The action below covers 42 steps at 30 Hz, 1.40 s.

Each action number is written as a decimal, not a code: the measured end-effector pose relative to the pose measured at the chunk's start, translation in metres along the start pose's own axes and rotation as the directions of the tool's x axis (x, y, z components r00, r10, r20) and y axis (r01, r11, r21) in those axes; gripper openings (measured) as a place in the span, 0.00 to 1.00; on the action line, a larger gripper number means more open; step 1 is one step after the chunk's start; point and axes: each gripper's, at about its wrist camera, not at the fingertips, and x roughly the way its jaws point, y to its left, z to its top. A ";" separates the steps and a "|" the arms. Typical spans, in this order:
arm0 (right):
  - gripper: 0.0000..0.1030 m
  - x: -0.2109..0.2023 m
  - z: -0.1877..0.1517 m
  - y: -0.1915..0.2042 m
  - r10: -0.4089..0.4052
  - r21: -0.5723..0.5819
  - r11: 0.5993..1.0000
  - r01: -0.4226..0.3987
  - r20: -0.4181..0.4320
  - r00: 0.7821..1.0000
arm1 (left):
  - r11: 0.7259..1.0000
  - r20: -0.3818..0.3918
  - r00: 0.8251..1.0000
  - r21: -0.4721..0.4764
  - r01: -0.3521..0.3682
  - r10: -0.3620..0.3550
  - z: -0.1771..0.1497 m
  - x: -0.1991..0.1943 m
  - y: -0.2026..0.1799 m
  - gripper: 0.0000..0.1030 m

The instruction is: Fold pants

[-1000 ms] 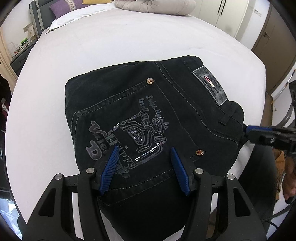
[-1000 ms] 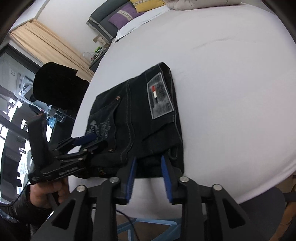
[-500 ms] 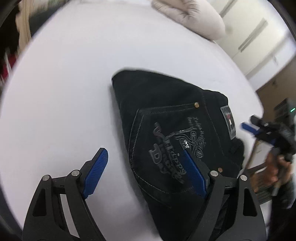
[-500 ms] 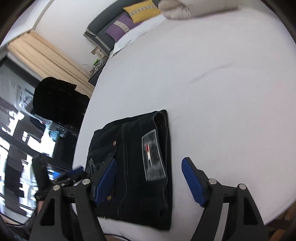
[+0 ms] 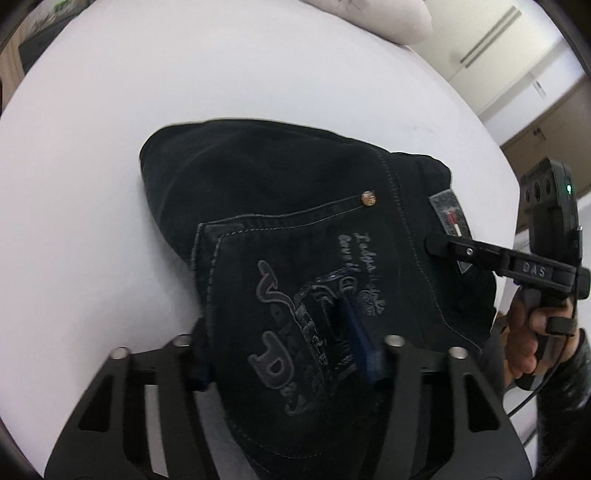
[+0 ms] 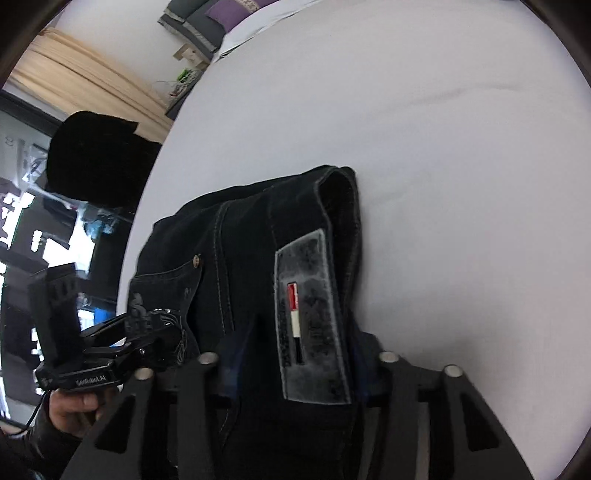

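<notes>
The folded black denim pants (image 5: 295,229) lie on the white bed (image 5: 110,129), near its front edge, back pocket up. The pocket shows pale embroidered lettering (image 5: 291,332) and a copper rivet (image 5: 368,198) at its corner. A grey waistband patch (image 6: 314,317) with a red and white stripe sits by the folded waistband, which stands up as a thick roll toward the open sheet.

The left tongs (image 5: 284,354) have just been closing and now pinch the near edge of the pants over the pocket: one blue pad (image 5: 364,343) presses into the embroidery, the other is half hidden against the cloth's left edge. The right tongs (image 6: 295,365) have likewise just been closing and clamp the near edge at the patch, denim bunched between the two fingers, the blue pads barely showing.

In the left wrist view the right tongs reach in from the right, held by a hand (image 5: 528,332) in a dark sleeve. A pale grey pillow (image 5: 376,18) lies at the bed's far side.
</notes>
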 end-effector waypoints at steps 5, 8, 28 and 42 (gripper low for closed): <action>0.22 -0.011 -0.007 0.023 -0.070 -0.047 0.996 0.073 0.056 0.996 | 0.999 0.024 0.999 0.025 -0.029 0.028 0.003 -0.008 -0.009 0.24; 0.19 -0.017 -0.010 0.035 -0.091 -0.062 0.993 0.096 0.082 0.992 | 0.999 0.034 0.999 0.022 -0.028 0.027 0.003 -0.011 -0.011 0.22; 0.17 -0.042 0.065 0.139 0.006 -0.219 0.975 0.037 0.192 0.981 | 0.997 0.229 0.971 0.029 -0.075 0.067 0.049 -0.116 0.035 0.19; 0.17 0.090 0.207 0.165 0.153 -0.169 0.976 -0.137 0.089 0.984 | 0.989 0.269 0.952 -0.028 -0.143 0.145 0.142 -0.124 0.197 0.20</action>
